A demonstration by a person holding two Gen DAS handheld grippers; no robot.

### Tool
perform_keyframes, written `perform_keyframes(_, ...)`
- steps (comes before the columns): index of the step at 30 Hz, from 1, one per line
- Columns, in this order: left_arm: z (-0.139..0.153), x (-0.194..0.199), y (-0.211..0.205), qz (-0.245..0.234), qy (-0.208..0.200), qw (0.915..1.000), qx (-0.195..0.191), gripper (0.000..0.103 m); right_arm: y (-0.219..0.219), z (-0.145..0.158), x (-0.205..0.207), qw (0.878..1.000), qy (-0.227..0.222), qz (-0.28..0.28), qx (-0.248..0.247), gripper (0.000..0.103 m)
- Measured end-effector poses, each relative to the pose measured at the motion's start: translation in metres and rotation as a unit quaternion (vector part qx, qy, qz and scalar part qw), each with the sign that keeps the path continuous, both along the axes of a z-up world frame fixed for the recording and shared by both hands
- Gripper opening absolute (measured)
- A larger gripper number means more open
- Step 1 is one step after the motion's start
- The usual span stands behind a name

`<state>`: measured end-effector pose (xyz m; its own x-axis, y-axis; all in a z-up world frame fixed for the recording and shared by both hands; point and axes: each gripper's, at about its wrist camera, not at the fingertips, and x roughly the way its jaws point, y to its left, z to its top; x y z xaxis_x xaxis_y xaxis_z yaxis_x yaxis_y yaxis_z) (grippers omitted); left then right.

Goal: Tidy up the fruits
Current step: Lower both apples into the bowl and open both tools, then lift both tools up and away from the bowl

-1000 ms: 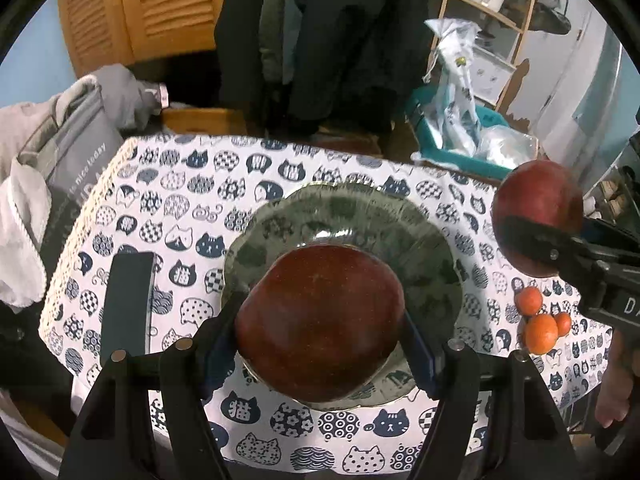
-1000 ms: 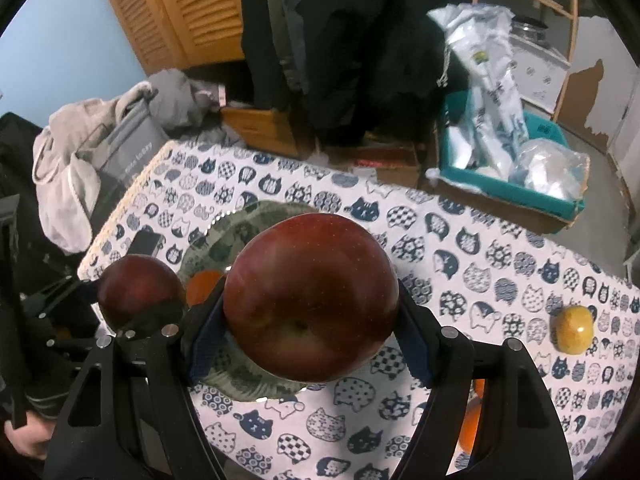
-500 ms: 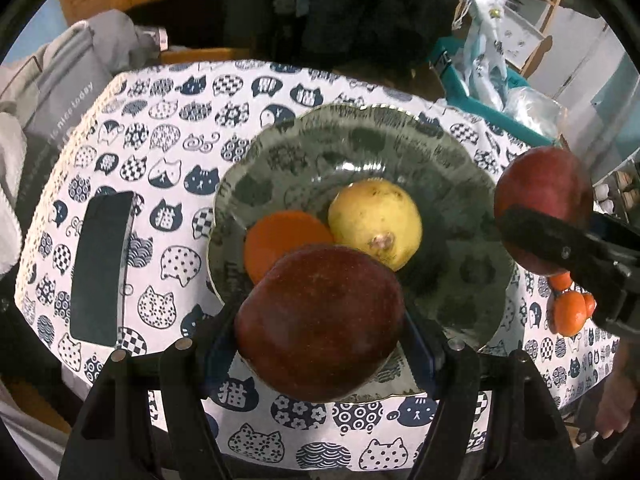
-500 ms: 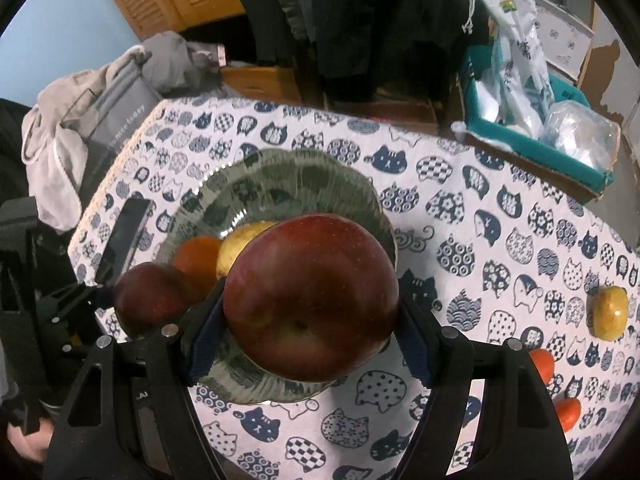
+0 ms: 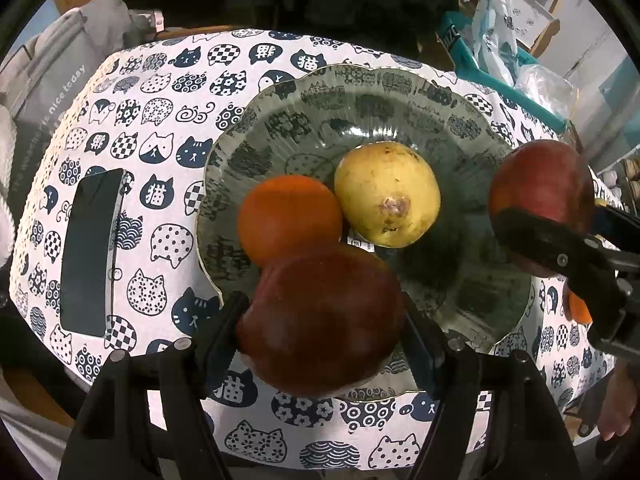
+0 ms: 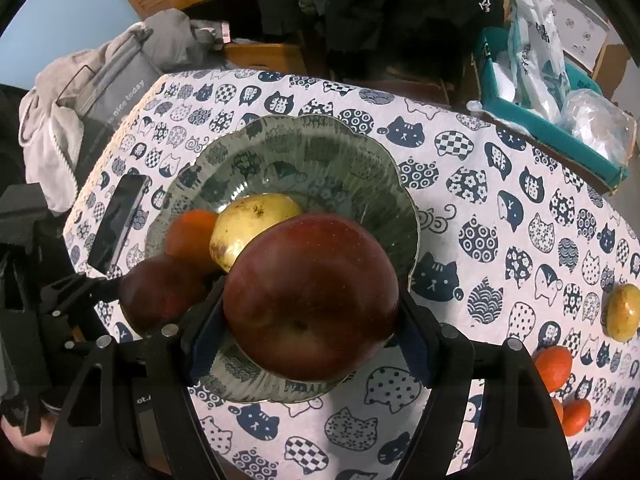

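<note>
Since a second ago I have brought both hands down over the plate (image 5: 472,120), so it fills far more of each view, and the orange (image 5: 288,216) and the yellow pear-like fruit (image 5: 386,194) lying on it, hidden behind my apple before, now show plainly.

My left gripper (image 5: 322,320) pinches a dark red apple (image 5: 320,320) between its two pads, one on each side of the fruit. It hangs over the near rim of the plate, just beside the orange. My right gripper (image 6: 308,308) is clamped on a larger red apple (image 6: 310,296) in the same way, pads pressed against its flanks, stem hollow facing the camera. That apple hovers above the right near part of the plate, close to the yellow fruit. In the left wrist view my right gripper and its apple come in from the right edge, above the plate's rim.

The orange and the yellow fruit touch each other near the middle of the plate. A black phone (image 5: 90,252) lies flat on the cat-print tablecloth (image 5: 160,92) left of the plate. Farther right on the cloth, well apart from the plate, sit another yellow fruit (image 6: 622,312) and a few small oranges (image 6: 554,366).
</note>
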<state>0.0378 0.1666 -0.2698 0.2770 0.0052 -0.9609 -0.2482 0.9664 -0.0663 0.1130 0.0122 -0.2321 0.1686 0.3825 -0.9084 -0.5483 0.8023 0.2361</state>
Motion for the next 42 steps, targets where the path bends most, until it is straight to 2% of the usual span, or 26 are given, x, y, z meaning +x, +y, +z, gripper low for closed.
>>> perform_keyframes(2,0.001,0.0,-0.001,-0.004,-0.001,1.0,0.0,0.075,-0.001,-0.001,0.001,1.0,0.005,-0.002,0.002,0.076)
perform_keyframes(5,0.005,-0.001,-0.002,-0.008,-0.004,1.0,0.001,0.086,-0.001,-0.005,0.002,1.0,0.015,-0.002,0.005,0.076)
perform_keyframes(8,0.01,-0.003,-0.004,-0.016,-0.009,0.9998,-0.003,0.087,-0.001,-0.008,0.002,1.0,0.023,-0.001,0.003,0.076)
perform_keyframes(9,0.012,-0.004,-0.004,-0.018,-0.011,0.9998,-0.002,0.092,0.0,-0.01,0.002,1.0,0.026,-0.001,0.003,0.076)
perform_keyframes(10,0.014,-0.005,-0.004,-0.019,-0.015,0.9997,-0.008,0.093,0.001,-0.011,0.002,1.0,0.029,0.0,0.002,0.076)
perform_keyframes(13,0.021,-0.008,-0.001,-0.015,-0.023,0.9996,0.009,0.093,0.002,-0.014,0.002,0.999,0.037,0.002,0.001,0.076)
perform_keyframes(17,0.025,-0.009,0.005,-0.004,-0.027,0.9996,0.003,0.093,0.005,-0.019,0.003,0.999,0.053,0.003,0.001,0.077)
perform_keyframes(24,0.028,-0.009,0.005,-0.001,-0.032,0.9994,0.012,0.093,0.007,-0.025,-0.001,0.999,0.05,0.005,-0.015,0.078)
perform_keyframes(26,0.03,-0.01,0.007,0.001,-0.036,0.9993,0.011,0.093,0.005,-0.019,0.0,0.999,0.042,-0.001,-0.006,0.079)
perform_keyframes(27,0.032,-0.01,0.008,0.005,-0.037,0.9993,0.011,0.092,0.004,-0.016,0.001,0.999,0.042,-0.003,0.0,0.085)
perform_keyframes(28,0.032,-0.009,0.008,0.005,-0.037,0.9992,0.012,0.092,0.002,-0.011,0.002,0.999,0.039,-0.007,0.009,0.086)
perform_keyframes(36,0.048,-0.01,0.002,0.003,-0.06,0.9979,0.027,0.092,-0.016,0.03,0.01,0.998,-0.005,-0.041,0.038,0.086)
perform_keyframes(42,0.073,-0.011,-0.006,0.002,-0.096,0.9949,0.029,0.092,-0.035,0.069,0.009,0.995,-0.07,-0.066,0.027,0.086)
